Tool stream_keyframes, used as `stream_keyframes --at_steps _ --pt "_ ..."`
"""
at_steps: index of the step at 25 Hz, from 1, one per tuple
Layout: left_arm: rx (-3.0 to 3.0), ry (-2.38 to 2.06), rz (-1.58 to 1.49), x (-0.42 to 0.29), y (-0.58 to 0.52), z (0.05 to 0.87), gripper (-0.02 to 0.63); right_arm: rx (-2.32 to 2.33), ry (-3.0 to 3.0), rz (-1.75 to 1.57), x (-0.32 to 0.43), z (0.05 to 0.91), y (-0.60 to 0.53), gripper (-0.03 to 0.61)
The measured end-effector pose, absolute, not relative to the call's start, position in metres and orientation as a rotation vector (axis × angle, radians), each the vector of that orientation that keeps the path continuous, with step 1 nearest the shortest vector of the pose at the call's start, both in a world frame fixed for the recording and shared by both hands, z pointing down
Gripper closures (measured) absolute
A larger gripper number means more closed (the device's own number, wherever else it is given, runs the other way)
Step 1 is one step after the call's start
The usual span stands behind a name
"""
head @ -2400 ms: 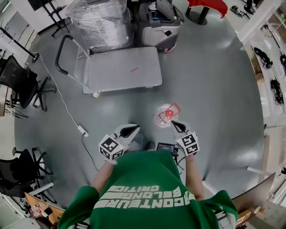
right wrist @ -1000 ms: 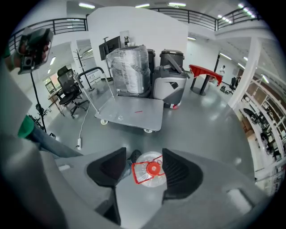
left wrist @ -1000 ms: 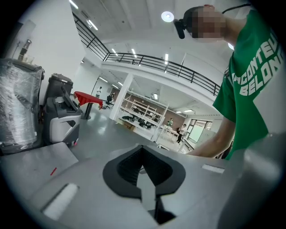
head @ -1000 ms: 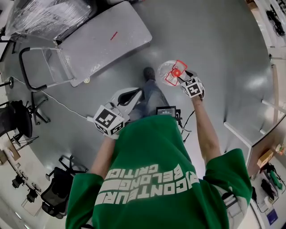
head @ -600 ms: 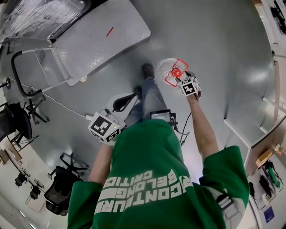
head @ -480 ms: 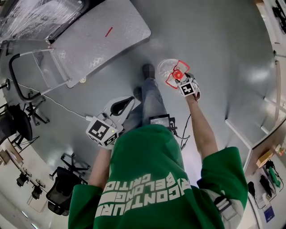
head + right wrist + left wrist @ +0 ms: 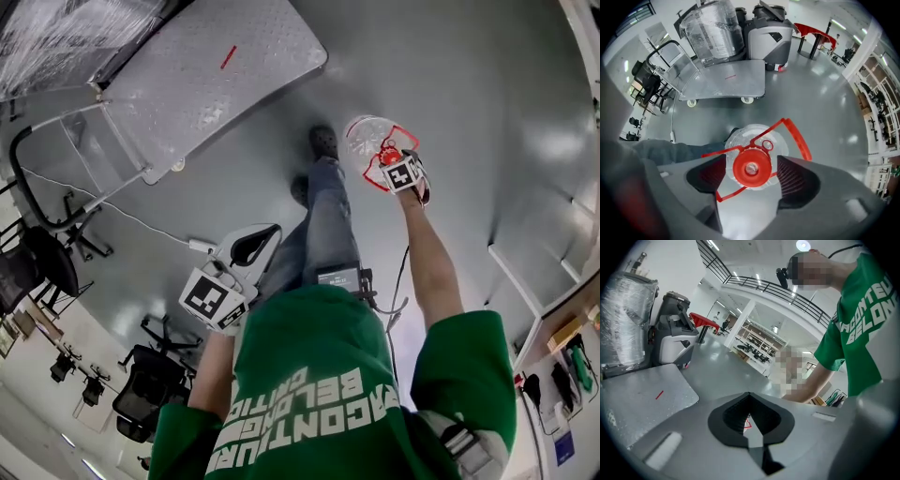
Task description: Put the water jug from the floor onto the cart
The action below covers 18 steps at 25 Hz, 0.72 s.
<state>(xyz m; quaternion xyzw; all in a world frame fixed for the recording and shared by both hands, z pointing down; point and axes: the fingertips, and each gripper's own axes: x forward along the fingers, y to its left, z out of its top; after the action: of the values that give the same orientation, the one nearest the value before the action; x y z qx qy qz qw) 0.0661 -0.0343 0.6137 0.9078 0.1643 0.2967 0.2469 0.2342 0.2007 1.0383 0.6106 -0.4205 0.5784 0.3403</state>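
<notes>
The clear water jug [image 7: 367,134] with a red cap [image 7: 751,168] and a red carry handle [image 7: 799,138] stands on the grey floor. My right gripper [image 7: 392,156] points straight down over it. Its jaws have just been opening; the cap sits between the pads [image 7: 794,178] with a small gap on each side, so the gripper [image 7: 751,177] is open. My left gripper [image 7: 272,232] hangs low at the person's left side, fingertips together [image 7: 750,393], holding nothing. The grey flat cart [image 7: 216,84] stands up and to the left, its deck bare but for a red mark.
The person's leg and shoe [image 7: 324,142] are just left of the jug. A wrapped load [image 7: 66,28] and a grey machine [image 7: 766,30] stand behind the cart. A cable with a power strip [image 7: 202,246] and office chairs [image 7: 42,262] lie to the left.
My right gripper has dropped down onto the jug's top and its jaws stand wider around the cap. My left gripper has sunk lower beside the body. The jug has not moved.
</notes>
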Motion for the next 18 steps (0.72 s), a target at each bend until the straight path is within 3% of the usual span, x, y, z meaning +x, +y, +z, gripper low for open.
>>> stream_keyframes --at_steps 18 --pt "2.412 0.425 0.849 0.060 -0.038 0.638 0.606 1.581 -0.988 1.557 0.226 1.069 0.220 0.277"
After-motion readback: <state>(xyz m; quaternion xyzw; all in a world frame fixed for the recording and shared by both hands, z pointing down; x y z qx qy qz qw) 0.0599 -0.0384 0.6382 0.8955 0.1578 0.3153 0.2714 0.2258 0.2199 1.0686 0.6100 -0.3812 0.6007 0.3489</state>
